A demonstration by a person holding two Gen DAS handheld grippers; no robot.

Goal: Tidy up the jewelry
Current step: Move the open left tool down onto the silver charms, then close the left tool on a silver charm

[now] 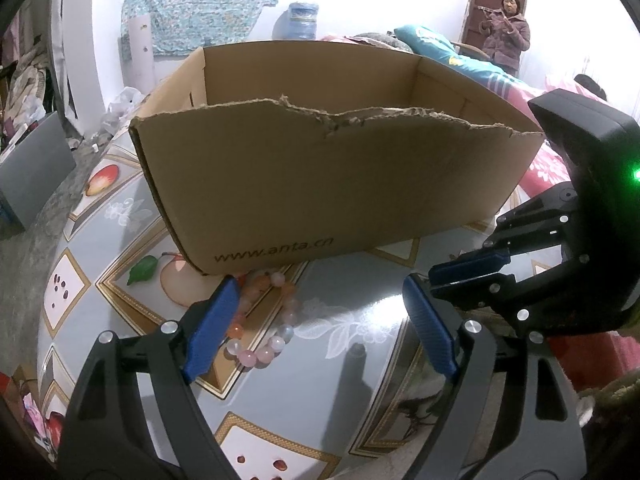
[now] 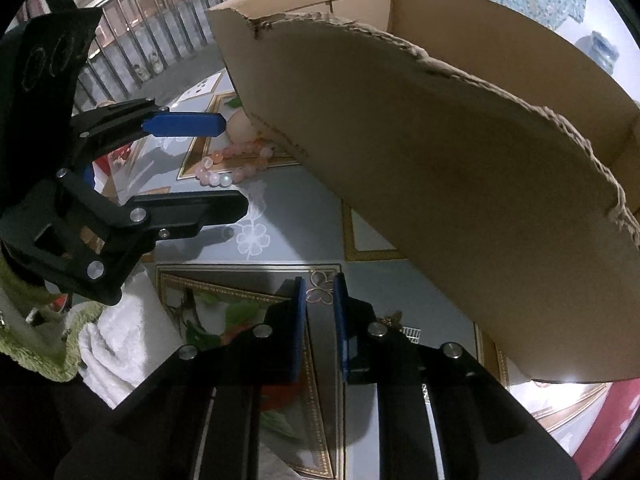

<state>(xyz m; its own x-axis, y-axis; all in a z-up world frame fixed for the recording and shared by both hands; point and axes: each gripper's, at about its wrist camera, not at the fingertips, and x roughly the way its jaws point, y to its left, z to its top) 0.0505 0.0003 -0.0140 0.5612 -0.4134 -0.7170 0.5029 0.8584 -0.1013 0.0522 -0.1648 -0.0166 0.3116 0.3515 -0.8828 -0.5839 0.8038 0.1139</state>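
The left gripper (image 1: 320,316) hangs wide open above the patterned tablecloth (image 1: 360,320), its left pad beside the bead bracelet (image 1: 264,320); the bracelet lies against the cardboard box (image 1: 320,176); the right gripper (image 2: 319,324) shows pads nearly together, holding nothing.

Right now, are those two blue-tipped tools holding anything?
Nothing is held. The left tool is open beside the bead bracelet lying on the table by the cardboard box; the right tool is nearly closed with nothing between its fingers.

The left gripper's (image 1: 320,320) blue pad hides part of the bead bracelet (image 1: 276,320); the box's (image 1: 320,184) floor is unseen.
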